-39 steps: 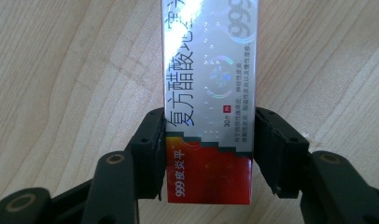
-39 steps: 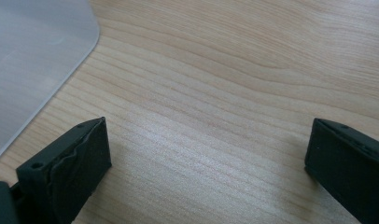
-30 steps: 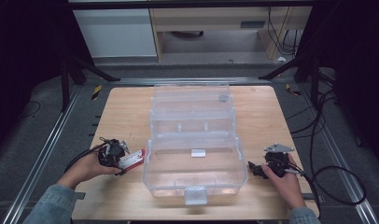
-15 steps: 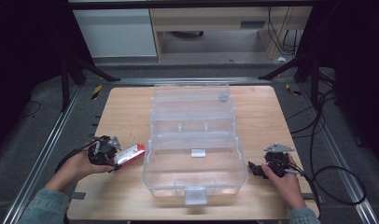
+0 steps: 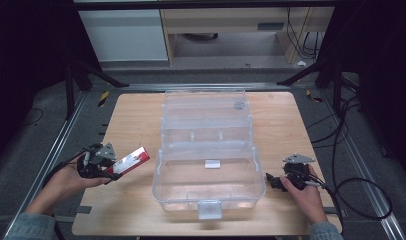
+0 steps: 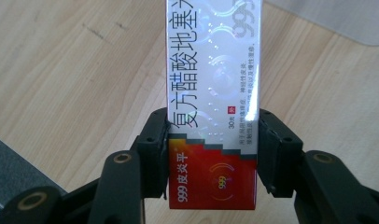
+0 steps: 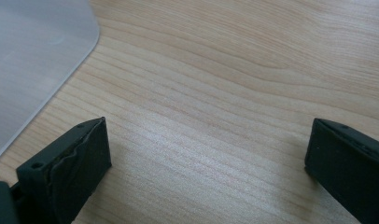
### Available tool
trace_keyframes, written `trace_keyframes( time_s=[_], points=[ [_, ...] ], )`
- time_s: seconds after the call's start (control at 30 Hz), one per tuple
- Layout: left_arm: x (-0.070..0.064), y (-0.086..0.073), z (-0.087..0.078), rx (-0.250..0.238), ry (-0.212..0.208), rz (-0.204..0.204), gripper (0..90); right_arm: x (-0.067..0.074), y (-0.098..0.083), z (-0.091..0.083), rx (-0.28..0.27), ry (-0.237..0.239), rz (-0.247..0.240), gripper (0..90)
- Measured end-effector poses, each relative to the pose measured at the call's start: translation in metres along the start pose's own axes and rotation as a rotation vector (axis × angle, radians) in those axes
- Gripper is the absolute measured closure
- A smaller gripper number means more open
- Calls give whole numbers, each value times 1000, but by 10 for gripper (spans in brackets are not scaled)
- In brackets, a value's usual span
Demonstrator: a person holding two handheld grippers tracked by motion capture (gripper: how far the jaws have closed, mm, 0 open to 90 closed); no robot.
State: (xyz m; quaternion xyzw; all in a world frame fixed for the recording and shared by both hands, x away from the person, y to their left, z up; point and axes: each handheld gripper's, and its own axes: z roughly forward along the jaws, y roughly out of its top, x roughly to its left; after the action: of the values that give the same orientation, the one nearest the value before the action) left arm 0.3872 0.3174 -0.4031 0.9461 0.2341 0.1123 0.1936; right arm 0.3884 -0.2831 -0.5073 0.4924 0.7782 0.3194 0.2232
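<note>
High view: the left gripper [image 5: 112, 170] holds a red-and-white cardboard medicine box [image 5: 131, 160] above the wooden bench [image 5: 131, 120], left of the clear plastic organiser case [image 5: 208, 175]. Left gripper view: its fingers [image 6: 152, 140] are clamped on the box's sides. Right gripper view: the right gripper [image 7: 208, 163] has its fingers apart over bare bench.

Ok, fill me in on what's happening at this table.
A person works with a gripper in each hand. The left gripper is clamped on a red and white medicine box, held above the wooden table just left of the open clear plastic case. The right gripper rests by the case's right side with its jaws wide apart and nothing between them. The case's front tub looks empty.
</note>
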Motion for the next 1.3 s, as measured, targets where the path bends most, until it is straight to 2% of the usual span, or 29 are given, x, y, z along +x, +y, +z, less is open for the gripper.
trace_keyframes(
  time_s=[0.03, 0.07, 0.23, 0.27, 0.5, 0.67, 0.9, 1.0, 1.1, 1.17, 1.2, 1.23, 1.3],
  points=[
    [0, 0, 0, 0, 0, 0, 509, 0, 0, 0, 0, 0, 0, 4],
    [-2, 4, -7, -9, -5, 8, 510, 0, 0, 0, 2, 3, 3, 5],
    [-4, 12, -22, -15, 20, 32, 510, 0, 0, 0, 2, 5, 1, 5],
    [-6, 17, -29, -27, 25, 40, 509, 0, 0, 0, 2, 5, 1, 5],
    [-8, 30, -43, -27, 31, 79, 510, 0, 0, 0, 2, 5, 1, 5],
    [-15, 49, -57, -46, 44, 109, 510, 0, 0, 0, 2, 4, 1, 5],
    [-13, 68, -60, -34, 34, 133, 510, 0, 0, 0, 2, 5, 1, 5],
    [-18, 85, -63, -34, 41, 161, 510, 0, 0, 0, 2, 4, 1, 5],
    [-25, 101, -61, -20, 37, 201, 510, 0, 1, 1, 1, 2, 1, 4],
    [-26, 105, -60, -20, 34, 209, 510, 0, 1, 1, 0, 3, 1, 5],
    [-29, 116, -56, -13, 32, 228, 510, 0, 1, 1, 0, 2, 1, 4],
    [-29, 116, -56, -13, 32, 228, 510, 0, 1, 1, 0, 2, 1, 4],
    [-33, 127, -49, -10, 23, 243, 510, 0, 1, 1, 0, 2, 1, 5]
  ],
)
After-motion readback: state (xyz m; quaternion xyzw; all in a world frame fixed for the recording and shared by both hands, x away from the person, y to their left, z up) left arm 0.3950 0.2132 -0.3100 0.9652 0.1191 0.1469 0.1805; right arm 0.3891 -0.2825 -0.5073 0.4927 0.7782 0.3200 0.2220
